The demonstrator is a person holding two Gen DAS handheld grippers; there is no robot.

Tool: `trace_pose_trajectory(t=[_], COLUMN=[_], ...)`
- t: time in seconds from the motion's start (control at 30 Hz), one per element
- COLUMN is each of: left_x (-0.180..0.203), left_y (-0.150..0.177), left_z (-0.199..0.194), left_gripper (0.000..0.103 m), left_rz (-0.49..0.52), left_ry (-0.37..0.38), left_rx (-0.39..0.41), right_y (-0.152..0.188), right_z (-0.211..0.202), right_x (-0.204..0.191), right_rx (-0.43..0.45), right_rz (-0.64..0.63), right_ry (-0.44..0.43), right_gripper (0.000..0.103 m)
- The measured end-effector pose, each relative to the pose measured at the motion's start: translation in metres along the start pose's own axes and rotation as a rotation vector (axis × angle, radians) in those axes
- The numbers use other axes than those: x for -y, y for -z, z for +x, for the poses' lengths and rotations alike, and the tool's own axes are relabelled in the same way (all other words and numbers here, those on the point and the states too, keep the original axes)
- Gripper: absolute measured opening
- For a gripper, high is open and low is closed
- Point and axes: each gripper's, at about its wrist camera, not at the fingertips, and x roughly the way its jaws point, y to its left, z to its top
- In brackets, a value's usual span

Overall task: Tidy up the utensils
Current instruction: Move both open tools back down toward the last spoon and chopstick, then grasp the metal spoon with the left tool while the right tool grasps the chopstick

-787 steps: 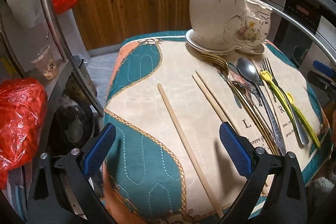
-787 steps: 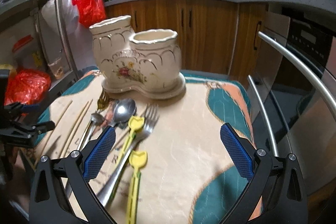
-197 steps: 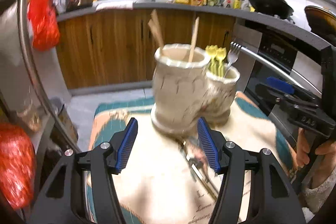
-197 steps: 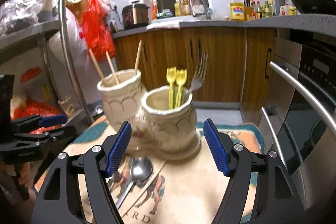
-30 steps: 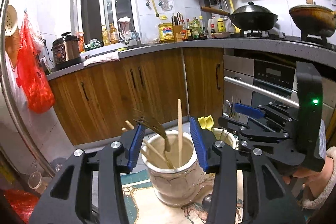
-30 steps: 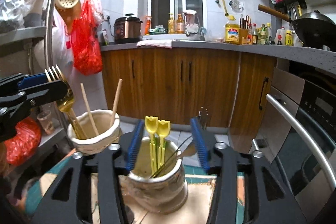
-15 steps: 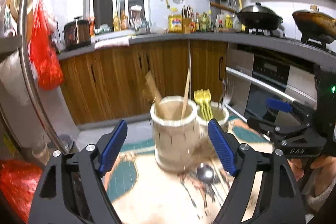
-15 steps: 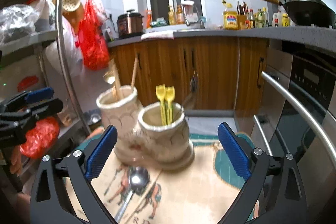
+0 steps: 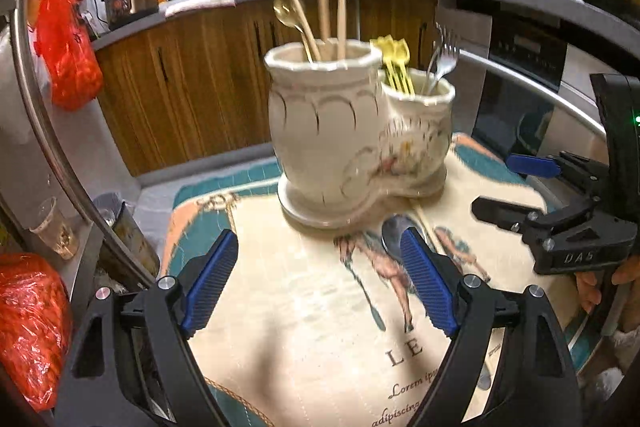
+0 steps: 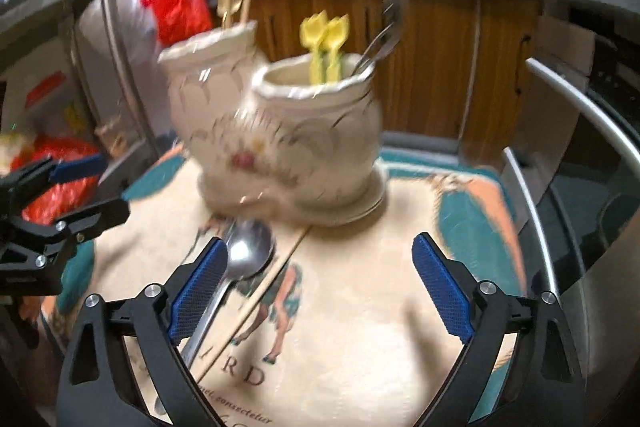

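A cream ceramic two-pot utensil holder [image 9: 340, 131] [image 10: 280, 139] stands at the far end of the cloth-covered table [image 9: 320, 327]. Its taller pot holds chopsticks [image 9: 332, 19] and a gold utensil [image 9: 288, 15]. Its shorter pot holds two yellow forks [image 10: 326, 39] and metal forks [image 10: 384, 35]. A silver spoon [image 10: 240, 259] and one chopstick [image 10: 260, 287] lie on the cloth in front of the holder. My left gripper [image 9: 320, 283] is open and empty above the cloth. My right gripper [image 10: 320, 291] is open and empty, its left finger over the spoon handle.
Wooden kitchen cabinets [image 9: 180, 75] run behind the table. An oven with a steel handle [image 10: 580, 115] stands to the right. A metal shelf rack with red bags [image 9: 28, 327] is to the left. The views are motion-blurred.
Both grippers have dropped lower and closer to the table and holder. The left gripper, which a second ago held a gold fork over the taller pot, stays open and empty.
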Motion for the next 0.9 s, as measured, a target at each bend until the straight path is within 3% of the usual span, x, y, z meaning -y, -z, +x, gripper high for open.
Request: trace_pose_trajectory(t=[0.3, 0.53, 0.67, 0.9], left_x=[-0.001, 0.008, 0.018, 0.035], left_y=[0.000, 0.001, 0.006, 0.015], left_z=[0.000, 0.001, 0.005, 0.021], left_gripper=[0.084, 0.084, 0.084, 0.084], left_rz=[-0.010, 0.012, 0.035, 0.053], left_ry=[0.016, 0.029, 0.048, 0.100], left_rx=[-0.004, -0.009, -0.032, -0.102], right_y=[0.011, 0.016, 0.017, 0.022], right_z=[0.029, 0.043, 0.041, 0.027], right_x=[-0.023, -0.036, -0.038, -0.019], right_rx=[-0.159, -0.218, -0.218, -0.221], right_rz=[-0.040, -0.068, -0.066, -0.028], right_ry=[-0.058, -0.018, -0.012, -0.044], right_gripper=[0.041, 0.031, 0.014, 0.007])
